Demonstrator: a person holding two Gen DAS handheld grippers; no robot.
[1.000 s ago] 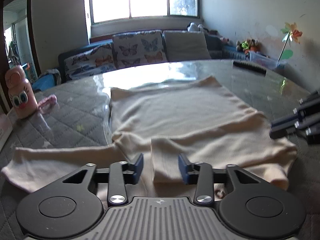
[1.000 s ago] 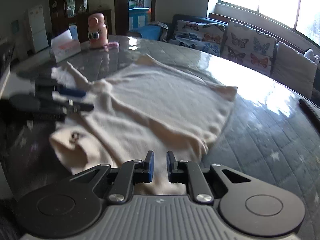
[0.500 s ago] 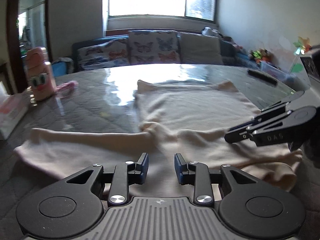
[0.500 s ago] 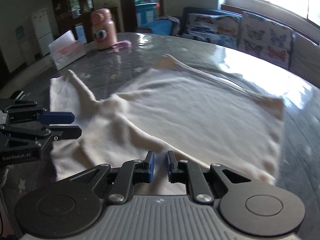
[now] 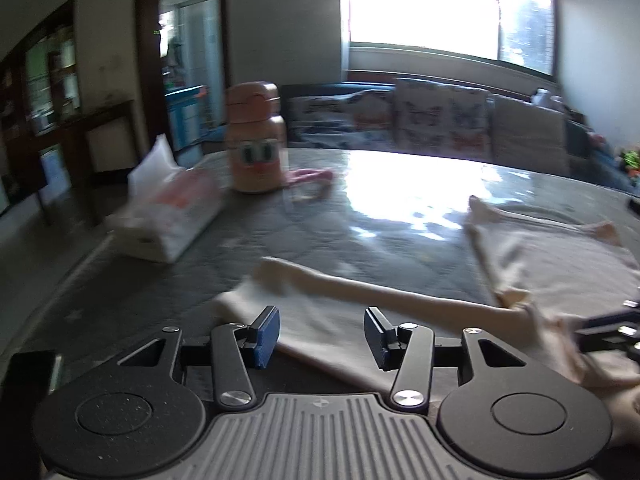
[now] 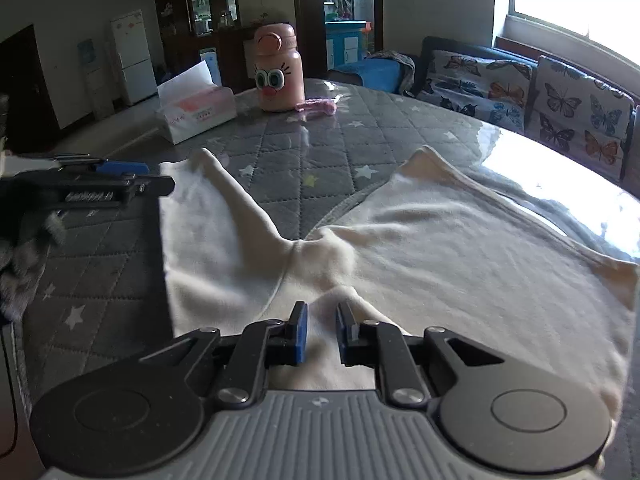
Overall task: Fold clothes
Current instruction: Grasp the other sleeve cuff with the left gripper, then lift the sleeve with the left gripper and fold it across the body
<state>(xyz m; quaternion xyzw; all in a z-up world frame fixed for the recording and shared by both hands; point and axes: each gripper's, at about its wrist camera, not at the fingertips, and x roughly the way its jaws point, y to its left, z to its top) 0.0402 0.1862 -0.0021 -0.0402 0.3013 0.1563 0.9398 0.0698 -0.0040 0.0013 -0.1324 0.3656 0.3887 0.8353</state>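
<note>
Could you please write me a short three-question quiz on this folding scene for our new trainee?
1. True or false: the left gripper is open above the sleeve of the cream sweater.
2. What stands between the tissue pack and the pink cord?
3. The right gripper is: A) clamped on the hem, B) slightly open over the sweater, C) out of view.

Key: 1 true; 2 the pink bottle; 3 B.

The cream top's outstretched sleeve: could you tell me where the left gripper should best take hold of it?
Probably at the cuff end of the sleeve, coming down from above: it lies flat on the table, and the open left gripper hovers there.
</note>
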